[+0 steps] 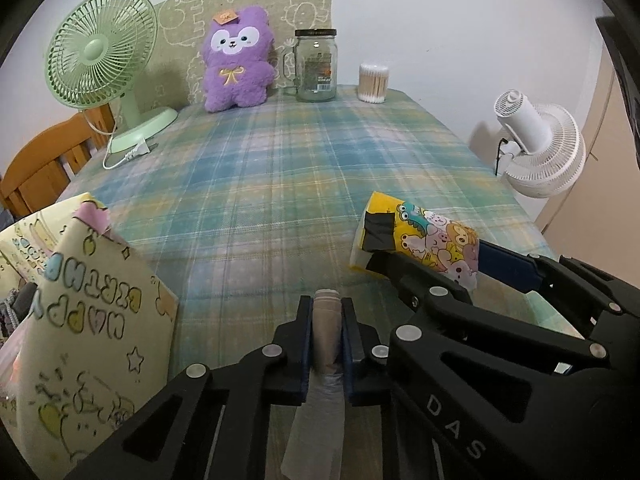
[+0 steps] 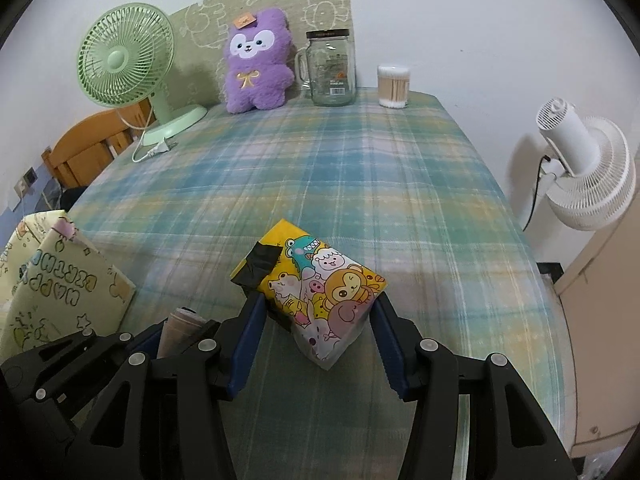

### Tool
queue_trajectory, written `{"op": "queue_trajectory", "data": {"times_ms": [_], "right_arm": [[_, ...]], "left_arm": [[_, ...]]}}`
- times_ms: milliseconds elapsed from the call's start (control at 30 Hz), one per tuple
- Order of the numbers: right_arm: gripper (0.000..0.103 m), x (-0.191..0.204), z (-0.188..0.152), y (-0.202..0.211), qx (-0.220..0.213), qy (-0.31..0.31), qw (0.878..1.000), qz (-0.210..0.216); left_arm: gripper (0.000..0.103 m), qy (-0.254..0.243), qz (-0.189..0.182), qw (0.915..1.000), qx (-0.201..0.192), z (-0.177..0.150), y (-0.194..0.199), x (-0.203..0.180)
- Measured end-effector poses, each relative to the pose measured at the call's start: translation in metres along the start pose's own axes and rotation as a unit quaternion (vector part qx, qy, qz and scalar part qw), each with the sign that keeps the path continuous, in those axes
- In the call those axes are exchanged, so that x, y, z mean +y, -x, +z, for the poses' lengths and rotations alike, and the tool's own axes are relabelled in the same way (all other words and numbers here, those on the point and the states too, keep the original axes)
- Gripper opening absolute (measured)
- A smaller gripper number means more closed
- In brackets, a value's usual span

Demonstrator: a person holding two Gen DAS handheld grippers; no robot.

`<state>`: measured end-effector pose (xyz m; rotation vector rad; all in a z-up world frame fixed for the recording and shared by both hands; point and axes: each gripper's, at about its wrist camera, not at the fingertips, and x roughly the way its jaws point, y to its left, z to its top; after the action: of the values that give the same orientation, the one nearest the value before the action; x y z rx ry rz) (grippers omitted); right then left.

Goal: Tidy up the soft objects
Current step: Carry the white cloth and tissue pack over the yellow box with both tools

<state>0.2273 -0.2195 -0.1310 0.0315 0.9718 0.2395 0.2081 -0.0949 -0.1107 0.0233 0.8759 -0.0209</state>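
My left gripper is shut on a grey roll of thin plastic bags, held low over the plaid table near its front edge. The roll also shows in the right wrist view at lower left. My right gripper is shut on a yellow cartoon tissue pack, which shows in the left wrist view to the right of my left gripper. A yellow "Happy Birthday" gift bag stands open at the left front, also in the right wrist view. A purple plush sits at the back.
At the back stand a green desk fan with a loose plug cord, a glass jar and a cotton swab tub. A white fan stands off the right edge. A wooden chair is at the left.
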Motion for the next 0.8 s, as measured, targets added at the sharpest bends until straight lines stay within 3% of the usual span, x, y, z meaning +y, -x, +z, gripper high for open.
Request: {"op": "queue_trajectory", "data": {"times_ms": [800], "right_arm": [[0.056,0.01,-0.015,0.087,-0.06,-0.016,0.997,-0.043]], "left_arm": [[0.004,-0.021,-0.016,0.9974,-0.067,-0.011,0.073,-0.013]]}}
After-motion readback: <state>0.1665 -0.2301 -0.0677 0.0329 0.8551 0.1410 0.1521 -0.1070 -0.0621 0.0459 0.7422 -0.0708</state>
